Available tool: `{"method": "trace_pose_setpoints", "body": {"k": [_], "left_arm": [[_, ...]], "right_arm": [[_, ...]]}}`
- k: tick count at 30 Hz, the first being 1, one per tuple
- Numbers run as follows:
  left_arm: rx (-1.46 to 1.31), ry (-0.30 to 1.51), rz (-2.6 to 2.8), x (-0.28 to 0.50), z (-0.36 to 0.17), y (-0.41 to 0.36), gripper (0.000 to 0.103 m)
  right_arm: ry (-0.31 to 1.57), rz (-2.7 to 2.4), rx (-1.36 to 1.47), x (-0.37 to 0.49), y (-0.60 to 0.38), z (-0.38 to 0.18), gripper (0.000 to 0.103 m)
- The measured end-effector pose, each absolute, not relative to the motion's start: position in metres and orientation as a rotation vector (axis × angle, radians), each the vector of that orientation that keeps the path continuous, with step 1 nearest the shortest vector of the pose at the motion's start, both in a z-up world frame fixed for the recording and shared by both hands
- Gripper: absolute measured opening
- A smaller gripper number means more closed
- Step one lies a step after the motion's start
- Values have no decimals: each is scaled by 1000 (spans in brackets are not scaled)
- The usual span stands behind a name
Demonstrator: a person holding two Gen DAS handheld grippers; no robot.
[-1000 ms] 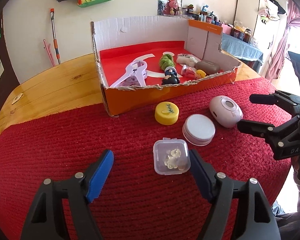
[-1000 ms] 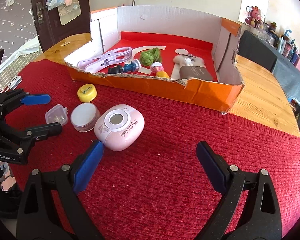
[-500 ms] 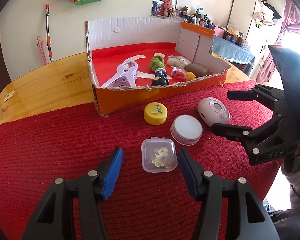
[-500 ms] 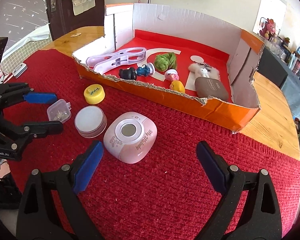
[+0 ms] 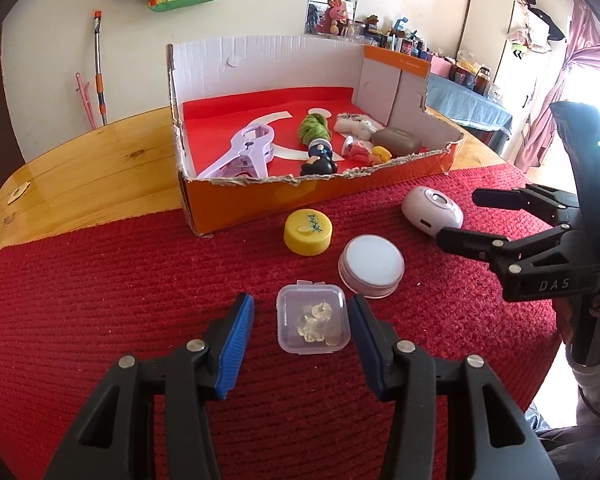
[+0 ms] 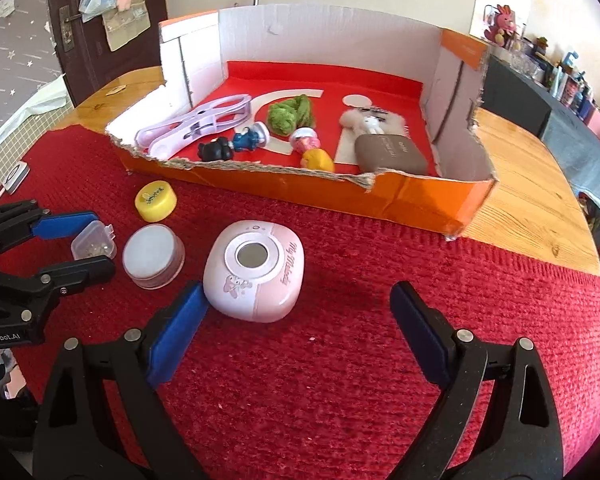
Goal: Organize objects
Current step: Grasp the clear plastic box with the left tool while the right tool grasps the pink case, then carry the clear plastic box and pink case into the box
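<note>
Closing around the small clear box (image 5: 312,317) on the red mat (image 5: 100,300), the left gripper (image 5: 302,336) had not touched it; the right gripper (image 6: 296,336) stood open beside the pink case (image 6: 256,270).

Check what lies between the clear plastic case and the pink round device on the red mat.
A white-topped round jar sits between the clear plastic case and the pink round device; the right wrist view shows it best.

A small clear lidded box (image 5: 312,318) with pale bits inside lies flat on the red mat (image 5: 100,300). Beyond it sit a white-topped round tin (image 5: 371,266), a yellow cap (image 5: 308,231) and a pink rounded case (image 6: 256,270), all upright, near the cardboard box (image 5: 320,192).
</note>
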State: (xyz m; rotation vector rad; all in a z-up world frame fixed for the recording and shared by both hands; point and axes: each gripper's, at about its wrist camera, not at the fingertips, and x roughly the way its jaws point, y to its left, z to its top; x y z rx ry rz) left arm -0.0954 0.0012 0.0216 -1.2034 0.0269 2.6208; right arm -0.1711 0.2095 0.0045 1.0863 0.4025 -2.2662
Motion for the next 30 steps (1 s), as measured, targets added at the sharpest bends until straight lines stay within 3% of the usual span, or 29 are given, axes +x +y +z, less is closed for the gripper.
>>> {"method": "trace_pose_setpoints", "body": {"k": [7,11,13,17,30], "left_arm": [[-1197,-1,2630,-95,22,2,41],[-1199,-20,2627,-94,22,2,36],[-1197,-20,2625,-94,22,3,36],[-1192,-34,2620,-94,23,3,36],[-1097,-72,2624,-83,52,2,36]], "right_arm": [[340,-2277,1087,-172,203,9,91],[326,-2250,1112,-176,195,4,67],[352,-2259,1099,-174,192,2,64],[388,-2240,1069,-169,188,1,46],[360,-2231,989,-156,196,24,46]]}}
